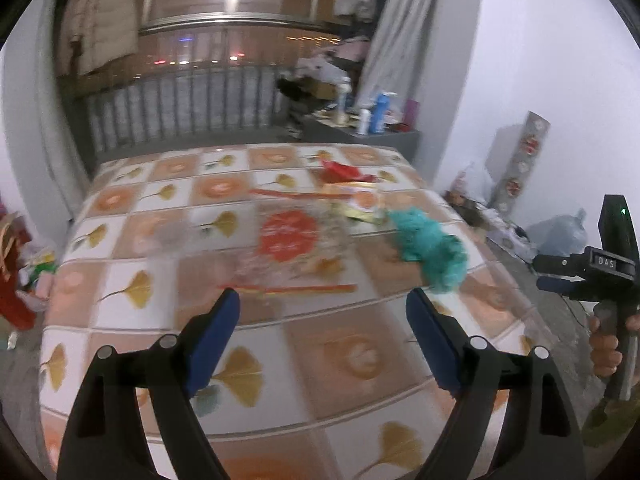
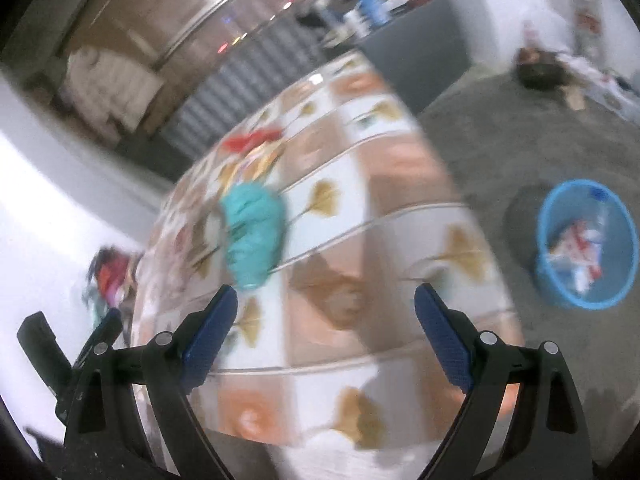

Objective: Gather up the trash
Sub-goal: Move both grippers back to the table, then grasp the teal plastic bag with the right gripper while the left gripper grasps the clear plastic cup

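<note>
Orange and white squares with gold ginkgo leaves covered the table (image 1: 132,280), which stood on grey carpet in a cluttered room, with a railing and dark window beyond its far edge. One teal crumpled wad (image 1: 430,248) lay on the table near its right side, and behind it sat a blurry heap of wrappers (image 1: 352,196) with something red on top; I couldn't count those. One blue bin (image 2: 586,242) stood on the carpet off the table's right side, already holding scraps. Two grippers hung over the near edge: the left gripper (image 1: 323,332) spread wide with nothing between its pads, the right gripper (image 2: 326,330) just as wide and empty.
</note>
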`<state>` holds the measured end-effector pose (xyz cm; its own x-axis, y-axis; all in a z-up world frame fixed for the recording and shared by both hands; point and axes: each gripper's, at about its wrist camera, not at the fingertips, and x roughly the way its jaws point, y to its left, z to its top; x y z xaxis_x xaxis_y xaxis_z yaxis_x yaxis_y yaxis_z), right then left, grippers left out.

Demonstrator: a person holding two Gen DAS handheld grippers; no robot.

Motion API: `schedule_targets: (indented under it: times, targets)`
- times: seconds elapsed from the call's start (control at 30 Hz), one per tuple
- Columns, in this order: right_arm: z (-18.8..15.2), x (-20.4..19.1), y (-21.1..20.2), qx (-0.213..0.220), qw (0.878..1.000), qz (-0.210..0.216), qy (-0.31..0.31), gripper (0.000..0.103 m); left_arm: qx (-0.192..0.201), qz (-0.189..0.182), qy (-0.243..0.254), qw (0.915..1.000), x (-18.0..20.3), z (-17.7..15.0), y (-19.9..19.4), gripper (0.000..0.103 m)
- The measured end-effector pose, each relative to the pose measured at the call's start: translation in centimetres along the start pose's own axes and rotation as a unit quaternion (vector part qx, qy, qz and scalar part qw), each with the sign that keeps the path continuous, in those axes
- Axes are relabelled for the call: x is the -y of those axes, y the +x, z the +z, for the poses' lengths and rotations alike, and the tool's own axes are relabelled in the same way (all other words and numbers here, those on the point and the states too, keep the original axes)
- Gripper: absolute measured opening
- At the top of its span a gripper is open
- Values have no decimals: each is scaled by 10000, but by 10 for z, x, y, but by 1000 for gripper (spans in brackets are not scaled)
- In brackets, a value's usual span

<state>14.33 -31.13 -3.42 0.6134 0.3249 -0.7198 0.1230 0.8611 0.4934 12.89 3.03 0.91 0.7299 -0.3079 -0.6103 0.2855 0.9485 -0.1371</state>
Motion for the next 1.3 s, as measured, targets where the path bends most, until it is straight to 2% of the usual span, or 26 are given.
schedule_targets:
  times: [0.2, 0.33, 0.47, 0.53, 0.67, 0.83, 0.9, 1.03, 1.1, 1.17, 1.23, 1.3]
  targets:
    - [14, -41, 24, -188, 9994, 14, -286, 86, -20, 3, -455, 9990, -36, -2, 11, 83]
    - [20, -58, 30, -146, 9989, -96, -438, 86, 150, 128, -880, 9959, -65, 4, 16, 83]
    - [23, -65, 39, -161, 9981, -264, -531, 86, 223, 239, -944, 9950, -85, 11, 24, 83]
    - [25, -65, 42, -177, 9975, -380, -573, 86, 63, 160, -852, 9962, -92, 16, 38, 83]
    - [30, -65, 54, -224, 9976, -442, -493, 86, -140, 231, -960, 9950, -105, 25, 67, 83]
    - [36, -71, 72, -289, 9969, -467, -561, 86, -318, 613, -1096, 9916, -115, 29, 91, 83]
    - [39, -74, 81, -302, 9965, -499, -592, 86, -362, 679, -1154, 9903, -120, 30, 98, 79]
    - [41, -77, 98, -447, 9957, -527, -613, 76, -378, 724, -1319, 9879, -132, 28, 106, 70]
    - [40, -79, 104, -509, 9948, -584, -668, 69, -358, 774, -1334, 9874, -136, 28, 106, 70]
    - [40, -79, 108, -560, 9946, -590, -650, 53, -339, 786, -1365, 9869, -140, 27, 104, 69]
    - [39, -75, 110, -614, 9956, -483, -524, 45, -328, 819, -1399, 9862, -145, 25, 100, 69]
    - [38, -72, 108, -588, 9964, -429, -439, 45, -321, 851, -1426, 9856, -150, 22, 94, 69]
